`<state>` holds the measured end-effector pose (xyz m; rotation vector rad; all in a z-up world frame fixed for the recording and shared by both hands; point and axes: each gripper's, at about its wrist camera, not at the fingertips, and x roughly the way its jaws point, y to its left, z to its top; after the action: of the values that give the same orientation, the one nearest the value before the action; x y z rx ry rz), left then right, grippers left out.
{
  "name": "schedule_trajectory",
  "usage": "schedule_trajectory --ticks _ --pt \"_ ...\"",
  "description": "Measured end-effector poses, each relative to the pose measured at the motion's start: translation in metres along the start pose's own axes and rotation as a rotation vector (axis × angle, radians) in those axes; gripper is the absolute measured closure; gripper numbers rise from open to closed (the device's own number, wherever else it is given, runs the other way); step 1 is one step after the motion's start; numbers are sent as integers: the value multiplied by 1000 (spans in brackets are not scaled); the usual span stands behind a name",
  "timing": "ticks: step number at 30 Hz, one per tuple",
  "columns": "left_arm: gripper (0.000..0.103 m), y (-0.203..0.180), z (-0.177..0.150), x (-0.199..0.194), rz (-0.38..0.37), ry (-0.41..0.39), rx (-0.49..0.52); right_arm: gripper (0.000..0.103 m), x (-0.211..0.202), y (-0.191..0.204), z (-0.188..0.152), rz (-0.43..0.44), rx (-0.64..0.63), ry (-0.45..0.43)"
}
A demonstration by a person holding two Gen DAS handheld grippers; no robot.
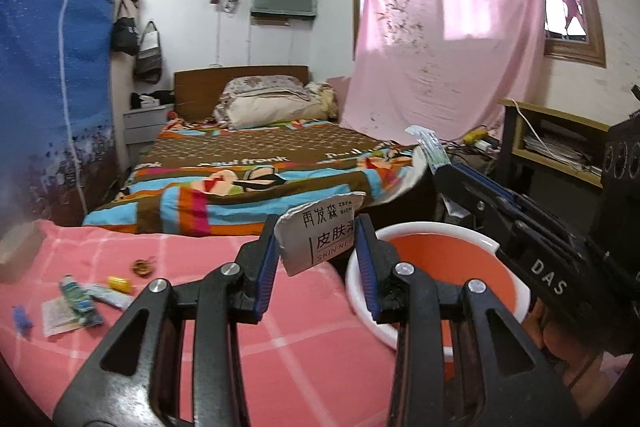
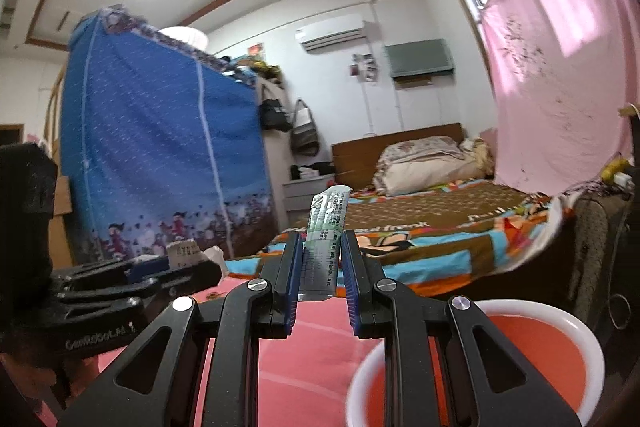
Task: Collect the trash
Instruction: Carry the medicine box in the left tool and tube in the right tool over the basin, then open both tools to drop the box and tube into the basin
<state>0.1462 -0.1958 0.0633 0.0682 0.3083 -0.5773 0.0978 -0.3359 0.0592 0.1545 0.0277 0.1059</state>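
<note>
My left gripper (image 1: 320, 247) is shut on a white sachet (image 1: 320, 235) with black printed characters, held upright just left of the bin. The bin (image 1: 436, 228) is round, orange inside with a white rim, and stands beside the pink checked cover. My right gripper (image 2: 320, 259) is shut on a long green sachet (image 2: 326, 223) that sticks up past the pads. In the right wrist view the bin (image 2: 532, 303) lies low on the right. The right gripper (image 1: 438, 169) reaches in over the bin's far side. The left gripper (image 2: 200, 267) shows at the left with its white sachet (image 2: 182, 253).
Loose trash lies on the pink cover (image 1: 280, 347) at the left: a green tube (image 1: 78, 297), a yellow piece (image 1: 119, 283), a flat white packet (image 1: 56, 317), a blue scrap (image 1: 22, 317). Beyond are a bed (image 1: 260, 163), a blue wardrobe (image 1: 52, 75) and a desk (image 1: 556, 143).
</note>
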Motion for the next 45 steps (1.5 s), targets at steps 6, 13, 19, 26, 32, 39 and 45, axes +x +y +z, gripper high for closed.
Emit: schedule_trajectory --ticks 6,13,19,26,32,39,45 --pt "63 -15 3 16 -59 54 -33 85 -2 -22 4 -44 56 16" --pt "63 -28 1 37 -108 158 -64 84 -2 -38 -2 -102 107 66" --pt "63 -40 -2 54 -139 249 -89 84 -2 -53 -7 -137 152 118" --pt "62 -49 -6 71 -164 352 -134 84 -2 -71 -12 -179 215 160" --pt "61 -54 -10 83 -175 420 -172 84 -3 -80 -13 -196 250 177" --pt "54 -58 -14 88 -181 448 -189 82 -5 -85 -13 -220 271 187" --pt "49 -56 -13 89 -176 447 -202 73 -8 -88 -13 -238 288 181"
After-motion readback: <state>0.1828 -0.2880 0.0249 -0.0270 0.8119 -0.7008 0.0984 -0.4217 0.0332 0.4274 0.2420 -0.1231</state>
